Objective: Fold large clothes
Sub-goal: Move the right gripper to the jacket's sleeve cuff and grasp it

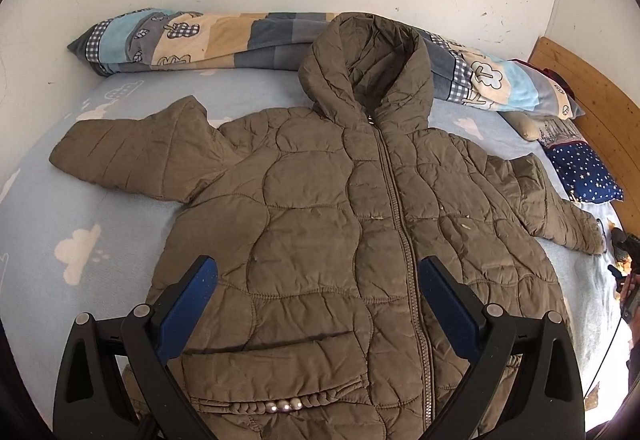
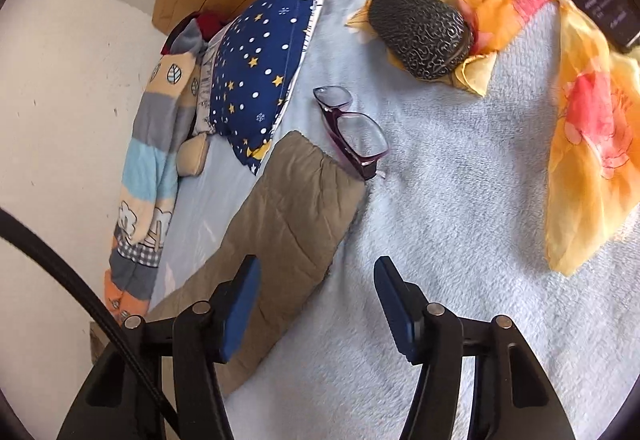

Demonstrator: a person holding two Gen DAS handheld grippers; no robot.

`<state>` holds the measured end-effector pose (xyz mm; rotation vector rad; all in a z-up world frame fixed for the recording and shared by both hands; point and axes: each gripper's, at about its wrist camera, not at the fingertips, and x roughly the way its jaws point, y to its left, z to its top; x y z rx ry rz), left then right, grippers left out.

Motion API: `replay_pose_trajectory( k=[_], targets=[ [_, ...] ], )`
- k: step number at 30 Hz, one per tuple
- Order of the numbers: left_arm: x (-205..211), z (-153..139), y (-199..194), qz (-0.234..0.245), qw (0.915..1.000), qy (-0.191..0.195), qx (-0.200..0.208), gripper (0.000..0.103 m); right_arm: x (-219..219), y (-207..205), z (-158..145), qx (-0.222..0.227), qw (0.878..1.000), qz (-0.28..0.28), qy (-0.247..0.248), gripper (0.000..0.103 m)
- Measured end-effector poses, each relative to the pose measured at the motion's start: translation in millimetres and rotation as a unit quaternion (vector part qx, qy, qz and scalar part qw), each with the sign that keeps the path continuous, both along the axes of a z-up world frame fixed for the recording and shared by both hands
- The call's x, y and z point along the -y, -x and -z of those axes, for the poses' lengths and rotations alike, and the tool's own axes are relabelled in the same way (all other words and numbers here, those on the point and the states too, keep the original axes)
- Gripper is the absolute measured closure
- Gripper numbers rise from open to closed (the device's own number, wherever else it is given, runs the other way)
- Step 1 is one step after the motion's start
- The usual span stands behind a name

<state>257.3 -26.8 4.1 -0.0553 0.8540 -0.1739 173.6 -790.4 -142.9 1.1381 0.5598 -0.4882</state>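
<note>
Only my left view shows the whole jacket (image 1: 344,216) flat on the bed (image 1: 48,224), hood toward the wall; my right shows glasses (image 2: 352,128). Both grippers (image 1: 318,272) (image 2: 316,272) gape, gripping nothing

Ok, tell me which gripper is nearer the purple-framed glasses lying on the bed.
Right. The right gripper hovers just short of the purple-framed glasses, by the sleeve cuff. The left gripper hangs over the jacket's front.

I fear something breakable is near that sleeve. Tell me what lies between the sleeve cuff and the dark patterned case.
In the right wrist view, a pair of purple-framed glasses lies between the sleeve cuff and the patterned case, touching the cuff; beyond them, bare blue blanket.
</note>
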Motion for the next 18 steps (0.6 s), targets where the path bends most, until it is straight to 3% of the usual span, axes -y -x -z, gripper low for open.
replay_pose_trajectory(
  k=[6,18],
  targets=[
    [3.2,6.1,-2.6,0.005,1.0000,-0.006,-0.006,0.003,16.1,-6.9,11.4,0.009,1.000,0.018,-0.014,0.040],
    [9.6,20.4,-11.1,0.012,0.9995,-0.020,-0.023,0.003,35.4,-45.7,42.0,0.011,0.999,0.015,-0.029,0.058]
  ],
)
